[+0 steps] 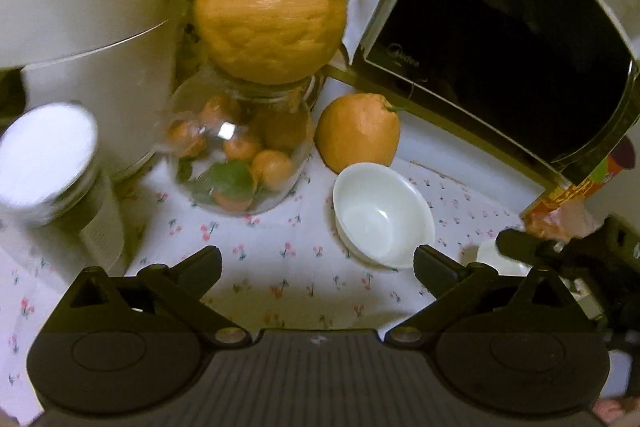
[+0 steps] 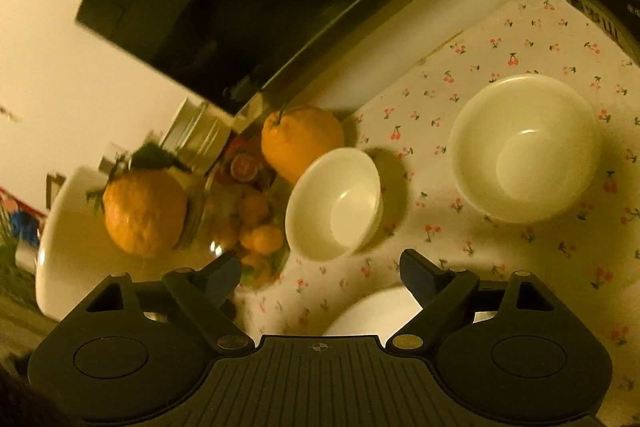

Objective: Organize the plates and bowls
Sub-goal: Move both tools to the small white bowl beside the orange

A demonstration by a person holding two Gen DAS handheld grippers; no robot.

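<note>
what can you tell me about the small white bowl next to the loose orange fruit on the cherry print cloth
The small white bowl looks like glossy glazed ceramic, round, with a plain rim and a narrower flat bottom. It is empty and stands upright on the cherry-print tablecloth, just in front of the loose orange citrus fruit; whether the two touch is unclear. Neither gripper touches it.

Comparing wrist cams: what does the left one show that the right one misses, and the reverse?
Left only: a white-lidded jar and the right gripper's fingertip at the frame edge.
Right only: a larger white bowl and a white plate's rim between its open fingers.
Both: the smaller white bowl, the glass jar of oranges, the loose orange, the microwave, and the cherry-print cloth.
</note>
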